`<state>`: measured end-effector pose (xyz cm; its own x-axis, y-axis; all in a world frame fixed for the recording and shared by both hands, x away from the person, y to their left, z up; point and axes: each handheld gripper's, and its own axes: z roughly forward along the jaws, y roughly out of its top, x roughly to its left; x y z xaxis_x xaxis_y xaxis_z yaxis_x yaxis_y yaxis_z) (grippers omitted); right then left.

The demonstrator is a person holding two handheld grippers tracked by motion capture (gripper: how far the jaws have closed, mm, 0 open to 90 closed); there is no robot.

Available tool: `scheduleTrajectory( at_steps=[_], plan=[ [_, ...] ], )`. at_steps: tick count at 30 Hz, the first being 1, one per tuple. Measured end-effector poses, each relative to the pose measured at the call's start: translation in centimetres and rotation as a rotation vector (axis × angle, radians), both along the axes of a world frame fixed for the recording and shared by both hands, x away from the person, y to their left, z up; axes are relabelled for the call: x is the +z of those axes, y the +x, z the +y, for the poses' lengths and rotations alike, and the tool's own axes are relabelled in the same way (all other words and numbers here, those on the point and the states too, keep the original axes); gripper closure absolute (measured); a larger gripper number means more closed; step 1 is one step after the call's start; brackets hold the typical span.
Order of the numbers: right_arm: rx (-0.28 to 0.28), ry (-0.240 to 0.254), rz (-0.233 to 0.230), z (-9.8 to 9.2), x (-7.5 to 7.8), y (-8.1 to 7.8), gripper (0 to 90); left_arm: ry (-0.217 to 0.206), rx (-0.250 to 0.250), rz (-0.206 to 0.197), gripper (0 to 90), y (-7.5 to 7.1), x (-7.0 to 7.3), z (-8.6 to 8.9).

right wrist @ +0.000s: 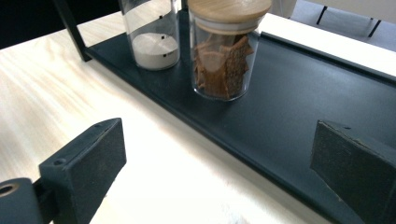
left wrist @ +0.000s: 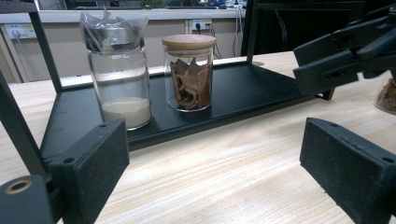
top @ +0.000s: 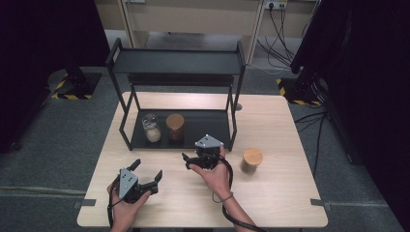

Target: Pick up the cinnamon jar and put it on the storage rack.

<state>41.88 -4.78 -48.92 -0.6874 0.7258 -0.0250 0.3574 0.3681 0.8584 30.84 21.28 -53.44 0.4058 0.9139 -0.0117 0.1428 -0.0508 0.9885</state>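
A black two-tier rack [top: 177, 61] stands at the back of the wooden table [top: 275, 203]. On its lower shelf [top: 208, 126] a glass jar of white powder [top: 152, 128] stands beside a wooden-lidded jar of brown pieces [top: 175, 126]. A third wooden-lidded jar [top: 251, 161] sits on the table right of the rack. My left gripper [top: 147, 170] is open over the table's front left, facing both shelf jars [left wrist: 120, 79] [left wrist: 189, 74]. My right gripper [top: 192, 155] is open just before the shelf's front edge, with the brown jar [right wrist: 224, 56] and powder jar [right wrist: 152, 32] ahead. Nothing is between either pair of jaws.
The rack's upper shelf [top: 177, 61] is bare and its posts [top: 236, 116] frame the lower shelf. Dark curtains, stands and floor cables [top: 314, 121] surround the table. In the left gripper view the right gripper [left wrist: 336, 60] shows at the upper right, and the third jar [left wrist: 386, 95] at the right edge.
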Motion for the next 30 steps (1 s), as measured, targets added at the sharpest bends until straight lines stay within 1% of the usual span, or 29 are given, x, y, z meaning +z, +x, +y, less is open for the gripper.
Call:
scheduleTrajectory(
  at_steps=[8, 13, 17, 22, 24, 30],
  plan=[
    [0.01, -0.004, -0.002, -0.6, -0.2, -0.9, 3.9, 0.0, -0.001, -0.001, 7.6, 0.0, 0.0, 0.0],
    [0.008, -0.001, 0.005, -0.9, -0.4, -1.3, 3.7, 0.002, -0.001, -0.001, 7.6, 0.0, 0.0, 0.0],
    [0.007, 0.0, 0.0, -1.2, -0.5, -1.7, 3.8, 0.003, -0.001, -0.001, 7.6, 0.0, 0.0, 0.0],
    [0.007, 0.006, 0.0, -1.8, -0.5, -2.1, 3.7, 0.003, -0.001, -0.001, 7.6, 0.0, 0.0, -0.1],
    [0.006, 0.02, 0.01, -2.0, -0.6, -2.3, 3.7, 0.003, 0.0, -0.002, 7.6, 0.0, 0.0, 0.0],
    [0.004, 0.03, 0.018, -2.9, -0.8, -2.9, 3.7, 0.004, -0.001, -0.001, 7.6, 0.0, 0.0, 0.0]
  ],
)
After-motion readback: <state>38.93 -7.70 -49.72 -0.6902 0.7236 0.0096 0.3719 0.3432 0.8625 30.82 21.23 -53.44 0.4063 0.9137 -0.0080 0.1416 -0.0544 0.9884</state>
